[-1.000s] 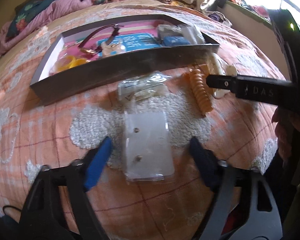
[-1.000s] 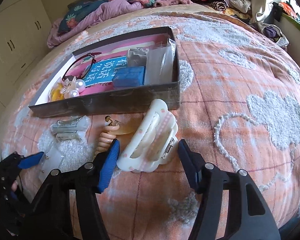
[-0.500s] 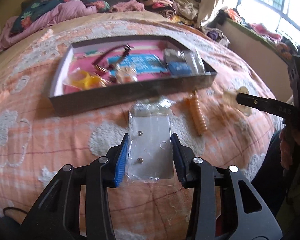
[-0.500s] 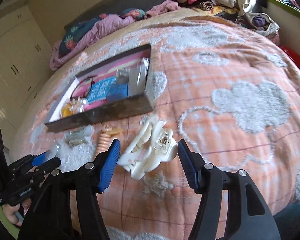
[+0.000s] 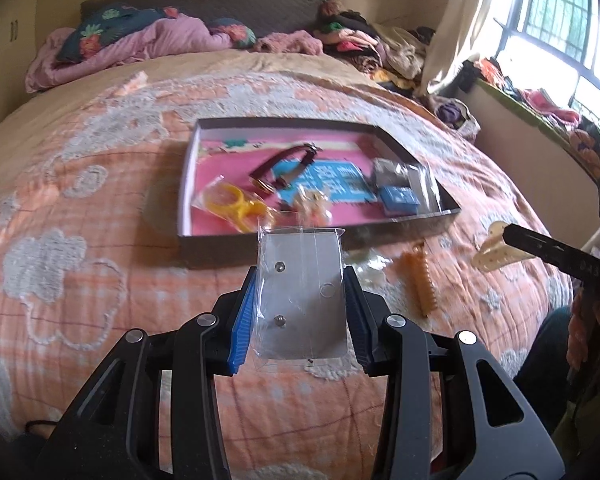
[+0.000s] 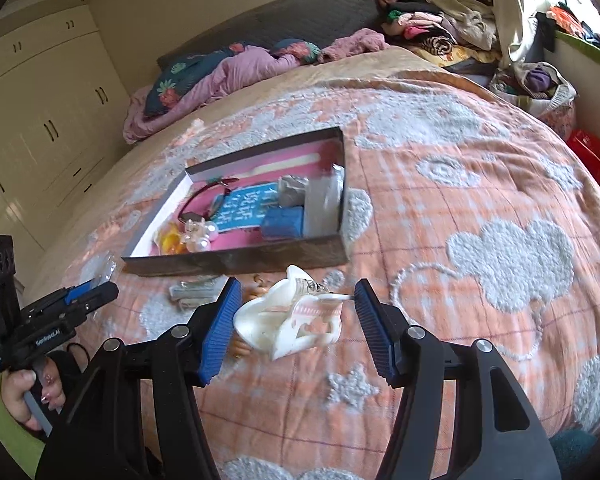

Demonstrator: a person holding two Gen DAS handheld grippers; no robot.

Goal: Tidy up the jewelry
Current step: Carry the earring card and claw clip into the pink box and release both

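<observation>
orange spiral clip [image 5: 423, 283] beside box [image 5: 400, 229]

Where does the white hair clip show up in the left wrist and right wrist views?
Left wrist: hair clip at far right, partly behind the right claw's finger.
Right wrist: hair clip low centre, between the right claw's fingers.
Shared landmark: box, just beyond it.

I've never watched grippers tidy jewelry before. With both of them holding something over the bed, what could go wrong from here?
1. The left gripper pinches the clear earring packet only by its thin edges; it could buckle and slip out.
2. The white hair claw clip sits askew in the right gripper and might twist free short of the box.
</observation>
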